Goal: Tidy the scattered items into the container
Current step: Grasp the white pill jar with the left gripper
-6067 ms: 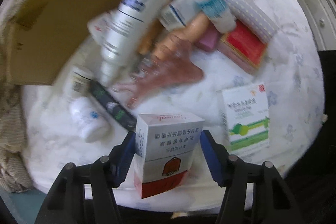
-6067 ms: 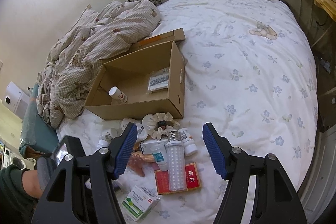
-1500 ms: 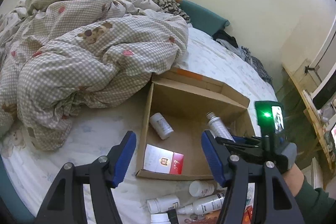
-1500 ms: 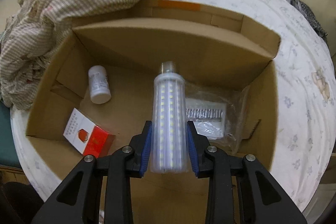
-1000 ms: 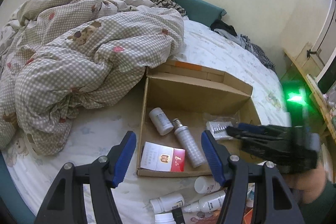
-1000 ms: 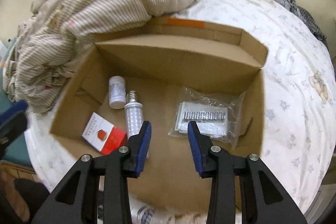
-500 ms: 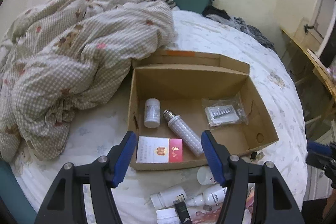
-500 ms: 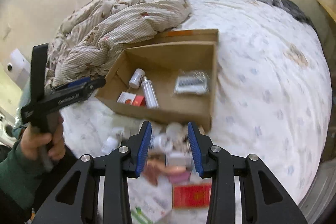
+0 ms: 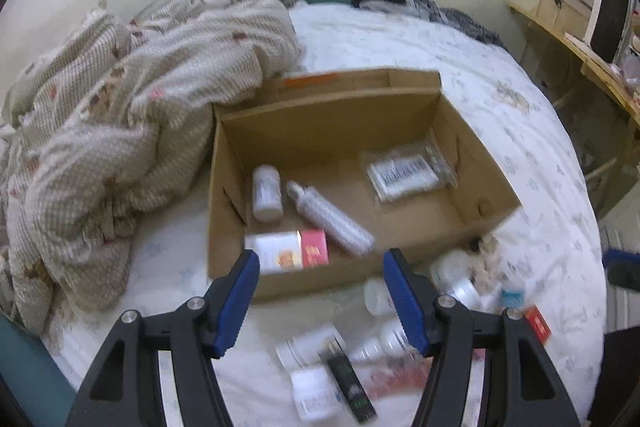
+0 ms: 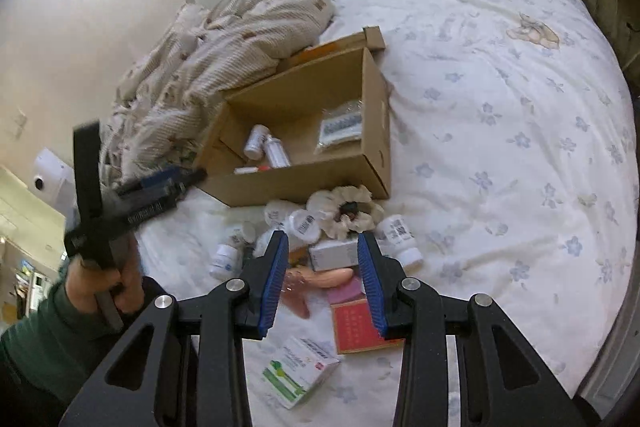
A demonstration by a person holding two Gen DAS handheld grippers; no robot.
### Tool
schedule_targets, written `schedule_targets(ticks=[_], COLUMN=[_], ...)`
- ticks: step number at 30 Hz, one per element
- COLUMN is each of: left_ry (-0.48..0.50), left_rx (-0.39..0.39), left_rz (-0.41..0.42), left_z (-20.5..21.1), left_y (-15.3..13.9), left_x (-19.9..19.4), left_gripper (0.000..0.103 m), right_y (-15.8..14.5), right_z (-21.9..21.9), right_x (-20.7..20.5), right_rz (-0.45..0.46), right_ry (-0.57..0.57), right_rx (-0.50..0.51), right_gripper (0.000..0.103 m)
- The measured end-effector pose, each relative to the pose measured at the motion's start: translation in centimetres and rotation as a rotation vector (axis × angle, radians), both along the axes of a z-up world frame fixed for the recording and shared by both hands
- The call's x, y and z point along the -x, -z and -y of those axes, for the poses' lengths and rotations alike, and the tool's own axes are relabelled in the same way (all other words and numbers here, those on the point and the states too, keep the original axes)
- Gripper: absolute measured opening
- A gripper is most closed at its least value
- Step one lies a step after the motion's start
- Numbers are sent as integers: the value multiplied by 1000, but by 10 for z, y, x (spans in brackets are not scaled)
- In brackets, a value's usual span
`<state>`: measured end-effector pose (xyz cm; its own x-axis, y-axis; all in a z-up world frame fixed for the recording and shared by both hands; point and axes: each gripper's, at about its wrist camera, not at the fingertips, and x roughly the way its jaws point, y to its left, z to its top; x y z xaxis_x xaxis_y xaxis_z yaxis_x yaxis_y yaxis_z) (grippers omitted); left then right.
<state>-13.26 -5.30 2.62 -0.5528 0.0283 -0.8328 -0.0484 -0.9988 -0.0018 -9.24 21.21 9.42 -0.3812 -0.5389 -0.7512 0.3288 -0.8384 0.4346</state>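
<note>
Left gripper (image 9: 320,261) fingers spread, empty, above cardboard box (image 9: 240,279) near wall; white bottle (image 9: 266,193) at 10 o'clock inside, LED bulb (image 9: 332,219) centre. Right gripper (image 10: 323,247) released, empty, over scattered pile; small white carton (image 10: 334,253) between its pads.

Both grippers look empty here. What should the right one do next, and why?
Probably lower the right gripper onto the small white box that sits between its open jaws and close on it. The cardboard box already holds a bottle, an LED bulb and a packet, while the pile in front of it is still on the bed.
</note>
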Motion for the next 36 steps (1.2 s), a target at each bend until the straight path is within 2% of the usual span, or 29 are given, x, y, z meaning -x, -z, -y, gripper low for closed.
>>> schedule_targets(ticks=[4,9,17,18,23,27,30,33,35,36], left_ry=[1,14,75,91,209,159,105,74,56,57], left_rx=[-74,-37,-35,-26,120,157,161,126,103,102], left_rz=[133,251,438,456,535,597,604,679,726,722], left_z=[-1,-9,-12,-13,-33,-32,-25,-20,-17,-18], left_y=[7,20,47,50,72,94,104,123,134,135], left_x=[-12,-20,-14,-14,-24,-21,-11,-5,-5,-6], left_gripper=[65,65,65,65,65,65,65,61,61,61], right_y=[-5,-17,-18,-18,-17,-11,-8,-2,8,15], right_z=[2,3,-5,-5,0,2,2,0,0,2], right_x=[0,-1,3,4,5,8,10,13,18,20], right_rz=[-6,-21,-20,-21,-26,-14,-13,-2,38,58], right_ry=[-4,-14,13,14,5,4,5,13,9,3], right_rx=[19,60,55,55,33,15,-1,-20,-45,-81], right_gripper=[40,41,41,41,41,41,41,42,53,66])
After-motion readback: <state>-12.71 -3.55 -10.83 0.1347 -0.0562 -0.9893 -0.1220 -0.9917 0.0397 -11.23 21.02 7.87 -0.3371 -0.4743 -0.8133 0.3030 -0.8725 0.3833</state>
